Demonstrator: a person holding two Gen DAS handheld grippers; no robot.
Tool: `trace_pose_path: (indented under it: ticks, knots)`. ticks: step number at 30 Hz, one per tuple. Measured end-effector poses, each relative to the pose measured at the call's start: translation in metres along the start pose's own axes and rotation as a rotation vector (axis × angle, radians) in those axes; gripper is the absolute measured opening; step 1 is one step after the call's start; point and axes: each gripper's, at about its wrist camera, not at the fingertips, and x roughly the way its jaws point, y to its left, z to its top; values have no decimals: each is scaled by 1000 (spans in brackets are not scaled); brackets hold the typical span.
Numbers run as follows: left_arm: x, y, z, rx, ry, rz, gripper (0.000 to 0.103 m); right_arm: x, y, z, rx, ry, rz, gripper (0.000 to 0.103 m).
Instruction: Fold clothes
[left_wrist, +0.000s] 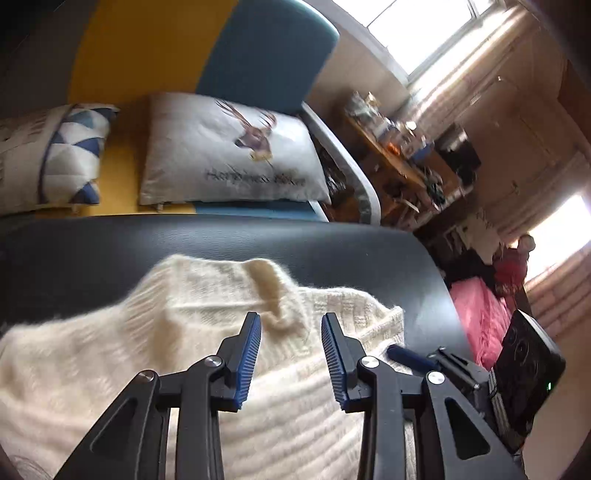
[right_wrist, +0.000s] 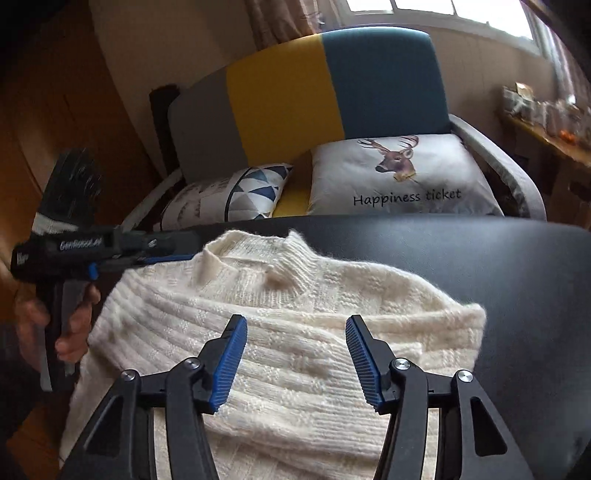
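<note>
Lying on: a cream knitted sweater (right_wrist: 295, 332) spread over a black table (right_wrist: 517, 266), its ribbed collar (right_wrist: 291, 258) toward the far edge.
Sweater shape: bunched and partly doubled over, with one thick fold ending near the table's right side in the right wrist view.
Left gripper (left_wrist: 291, 325): jaws parted with nothing between them, hovering just above the knit near the collar; blue ribbed pads (left_wrist: 248, 362) face each other.
Right gripper (right_wrist: 295, 328): jaws spread wide and empty, poised over the middle of the sweater.
Left gripper from the right wrist view: seen side-on at the sweater's left edge, gripped by a bare hand (right_wrist: 70, 332); its tips reach toward the collar.
Behind the table: a sofa (right_wrist: 332, 92) in grey, yellow and teal panels.
On the sofa: a deer cushion (right_wrist: 402, 177) printed "Happiness ticket" and a triangle-patterned cushion (right_wrist: 251, 188), side by side.
Far right: a cluttered wooden shelf (left_wrist: 402, 147) under a bright window (left_wrist: 424, 33).
</note>
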Motion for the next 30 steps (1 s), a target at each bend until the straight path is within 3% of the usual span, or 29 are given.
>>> trace_pose_path:
  ticks: [4, 7, 11, 13, 16, 18, 20, 22, 26, 27, 30]
  knots:
    - [38, 8, 14, -11, 101, 0, 38, 31, 8, -1, -19, 49, 12, 59]
    - [54, 16, 20, -37, 144, -41, 39, 38, 0, -9, 20, 29, 43, 68]
    - [70, 14, 24, -32, 195, -98, 35, 46, -11, -21, 75, -1, 86, 70]
    - [76, 5, 26, 0, 211, -137, 0, 45, -13, -23, 81, -9, 94, 70]
    - [62, -16, 33, 69, 119, -197, 2, 43, -13, -25, 88, -18, 101, 70]
    - [66, -19, 37, 92, 94, -131, 2, 41, -15, -26, 95, -25, 108, 70]
    - [84, -8, 39, 87, 129, -1, 2, 41, -15, -27, 95, -25, 107, 70]
    - [95, -2, 38, 90, 147, 59, 3, 41, -14, -27, 89, -24, 97, 70]
    - [87, -9, 42, 85, 143, 79, 7, 40, -13, -28, 81, -24, 90, 70]
    - [82, -9, 43, 68, 137, 71, 17, 40, -14, -29, 84, -25, 93, 70]
    - [50, 5, 44, -34, 58, 7, 23, 41, -15, -30, 89, -28, 101, 70]
